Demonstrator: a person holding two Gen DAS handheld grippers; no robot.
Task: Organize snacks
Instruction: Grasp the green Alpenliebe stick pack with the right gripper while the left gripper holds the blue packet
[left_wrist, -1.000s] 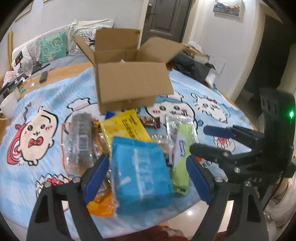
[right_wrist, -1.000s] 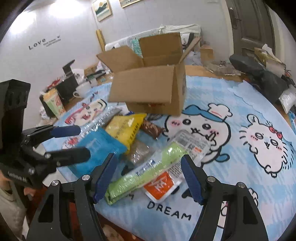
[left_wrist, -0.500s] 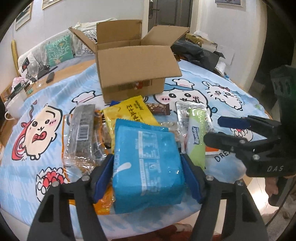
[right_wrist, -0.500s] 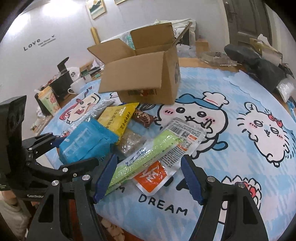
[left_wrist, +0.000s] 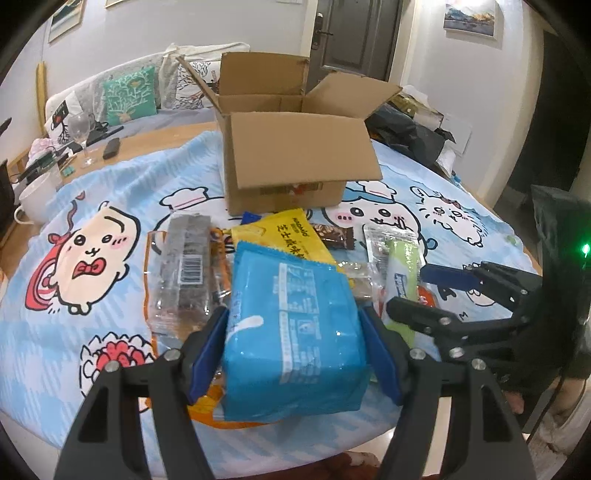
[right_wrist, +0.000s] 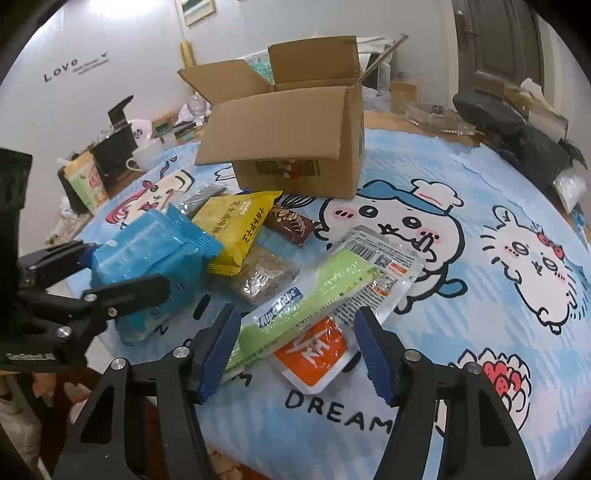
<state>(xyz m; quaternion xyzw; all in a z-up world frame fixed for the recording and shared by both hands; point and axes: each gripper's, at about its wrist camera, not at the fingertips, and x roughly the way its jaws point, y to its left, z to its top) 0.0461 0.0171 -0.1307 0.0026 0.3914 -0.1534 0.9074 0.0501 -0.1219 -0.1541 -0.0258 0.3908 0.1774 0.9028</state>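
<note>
The cardboard box (left_wrist: 291, 155) stands open-topped at twelve o'clock, its front flap (left_wrist: 303, 147) folded down over the near wall. Snack packs crowd the cloth between it and the table edge: yellow pack (left_wrist: 291, 236), clear dark pack (left_wrist: 184, 273), green pack (right_wrist: 306, 295). Bare tablecloth (right_wrist: 498, 332) lies open at three o'clock.

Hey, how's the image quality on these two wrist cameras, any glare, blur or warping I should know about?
Left wrist view: sharp at centre; small glints on the glossy blue snack packet between the left gripper's fingers; fisheye bends the doorway; corners go black. Right wrist view: even indoor light, the brown cardboard box bulges from distortion, soft shadows under the long green snack pack.
</note>
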